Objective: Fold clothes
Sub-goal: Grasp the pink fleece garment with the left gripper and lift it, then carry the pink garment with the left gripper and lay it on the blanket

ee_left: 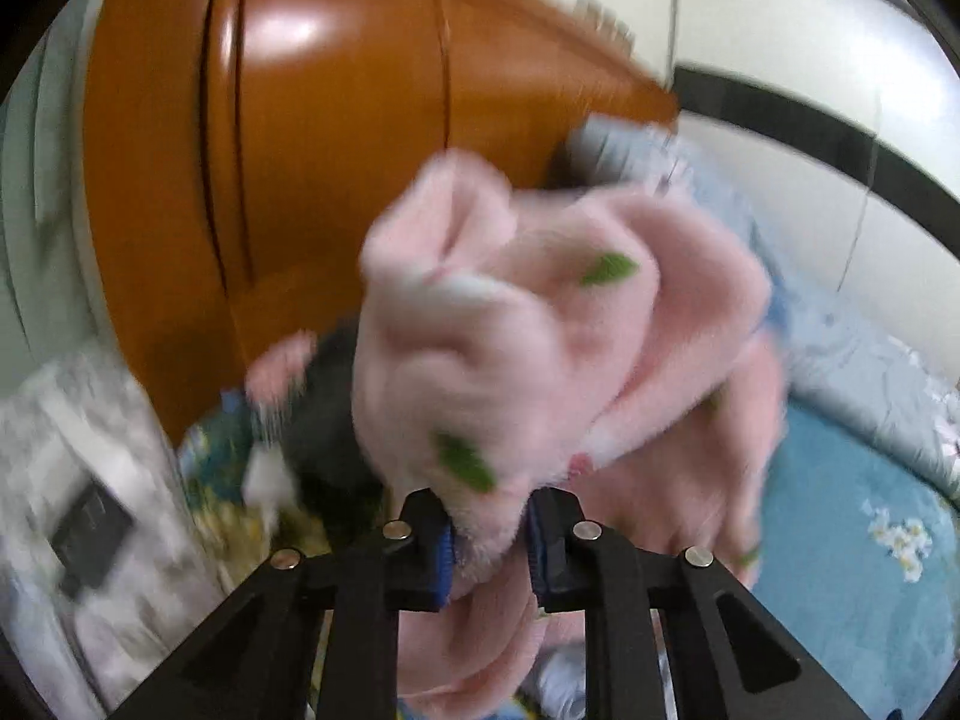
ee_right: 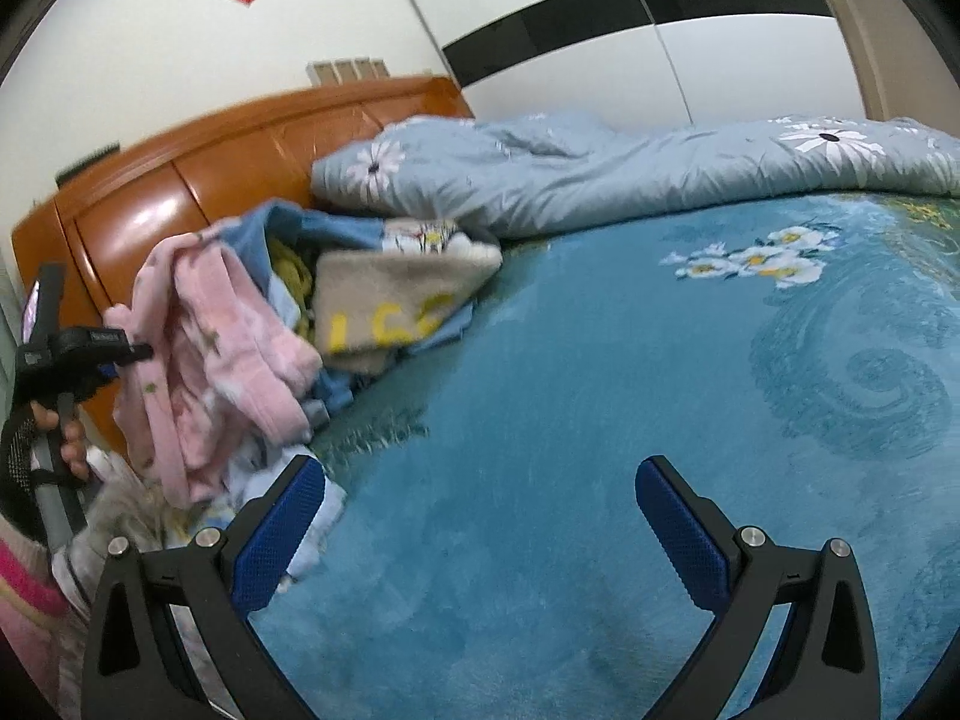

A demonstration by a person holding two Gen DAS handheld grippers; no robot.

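A fluffy pink garment (ee_left: 540, 330) with small green leaf marks hangs bunched in front of my left gripper (ee_left: 489, 516), which is shut on its fabric and holds it lifted off the bed. The view is blurred by motion. In the right wrist view the same pink garment (ee_right: 222, 348) hangs at the left beside the left gripper (ee_right: 129, 351) and the hand holding it. My right gripper (ee_right: 480, 474) is open and empty, low over the blue bedspread (ee_right: 570, 420).
A pile of clothes (ee_right: 384, 294), with a beige piece bearing yellow letters, lies by the orange wooden headboard (ee_right: 198, 162). A rolled light-blue floral quilt (ee_right: 600, 168) lies along the far side. A white wardrobe (ee_right: 660, 30) stands behind.
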